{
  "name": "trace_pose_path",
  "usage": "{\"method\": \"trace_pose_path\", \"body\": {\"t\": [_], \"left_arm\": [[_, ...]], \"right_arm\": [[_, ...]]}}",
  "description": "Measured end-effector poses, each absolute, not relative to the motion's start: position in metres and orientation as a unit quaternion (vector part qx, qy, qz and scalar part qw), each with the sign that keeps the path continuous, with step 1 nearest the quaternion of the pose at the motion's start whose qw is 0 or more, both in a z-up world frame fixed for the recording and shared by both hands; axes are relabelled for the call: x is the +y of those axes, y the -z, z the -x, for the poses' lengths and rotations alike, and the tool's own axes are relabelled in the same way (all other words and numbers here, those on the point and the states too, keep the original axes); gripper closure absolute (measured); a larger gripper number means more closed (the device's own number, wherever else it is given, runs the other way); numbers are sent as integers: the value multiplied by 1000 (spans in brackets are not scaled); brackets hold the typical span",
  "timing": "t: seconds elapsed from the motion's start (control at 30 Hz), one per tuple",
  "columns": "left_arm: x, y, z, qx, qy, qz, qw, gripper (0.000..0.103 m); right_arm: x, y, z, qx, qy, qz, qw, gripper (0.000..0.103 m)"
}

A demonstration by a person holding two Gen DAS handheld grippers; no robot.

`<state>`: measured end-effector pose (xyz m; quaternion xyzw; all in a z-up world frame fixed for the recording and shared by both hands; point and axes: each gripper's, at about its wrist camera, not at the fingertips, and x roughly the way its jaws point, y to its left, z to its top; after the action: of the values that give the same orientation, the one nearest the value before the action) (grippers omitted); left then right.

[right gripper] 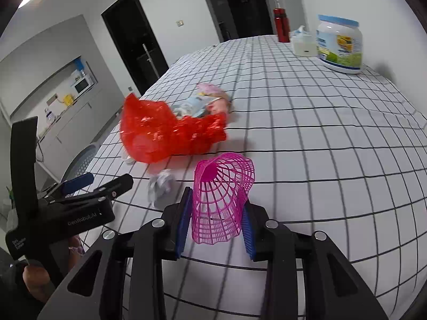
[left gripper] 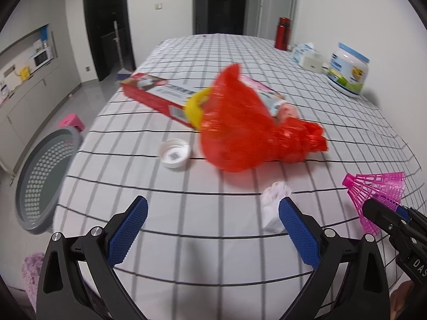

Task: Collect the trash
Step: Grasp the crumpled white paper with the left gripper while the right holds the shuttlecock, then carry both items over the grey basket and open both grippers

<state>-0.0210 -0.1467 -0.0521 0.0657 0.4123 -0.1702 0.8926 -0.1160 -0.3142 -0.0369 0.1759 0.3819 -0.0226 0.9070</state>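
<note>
My right gripper [right gripper: 217, 213] is shut on a pink plastic shuttlecock [right gripper: 222, 200], held just above the checked tablecloth; it also shows in the left wrist view [left gripper: 376, 194]. My left gripper [left gripper: 213, 218] is open and empty, low over the cloth. A crumpled white tissue [left gripper: 273, 208] lies just beyond its right fingertip [left gripper: 287, 208], and shows in the right wrist view [right gripper: 161, 186]. A red plastic bag [left gripper: 248, 130] lies mid-table, with a white bottle cap [left gripper: 174, 156] to its left, a red carton [left gripper: 156, 97], a yellow item [left gripper: 196, 108] and a printed wrapper [left gripper: 277, 101] behind it.
A grey perforated basket [left gripper: 42, 181] stands on the floor left of the table. A large white jar [left gripper: 348, 70], a tissue pack [left gripper: 307, 54] and a red flask [left gripper: 283, 33] stand at the far right. A pink stool [left gripper: 72, 121] sits on the floor.
</note>
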Motion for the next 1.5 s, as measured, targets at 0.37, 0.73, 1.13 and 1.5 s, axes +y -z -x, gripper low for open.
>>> {"method": "trace_pose_path", "body": {"t": [0.37, 0.73, 1.13, 1.5], "left_arm": [[-196, 74, 23, 419, 205, -105, 878, 8], [-195, 83, 20, 443, 228, -96, 862, 72], [-125, 42, 26, 393, 193, -66, 897, 72], [-11, 33, 11, 385, 100, -49, 916, 72]], "right_arm": [[-334, 50, 127, 382, 34, -199, 902, 70], [-333, 53, 124, 386, 36, -200, 900, 70], [-294, 35, 108, 384, 3, -174, 907, 70], [-185, 13, 56, 386, -103, -123, 908, 70]]}}
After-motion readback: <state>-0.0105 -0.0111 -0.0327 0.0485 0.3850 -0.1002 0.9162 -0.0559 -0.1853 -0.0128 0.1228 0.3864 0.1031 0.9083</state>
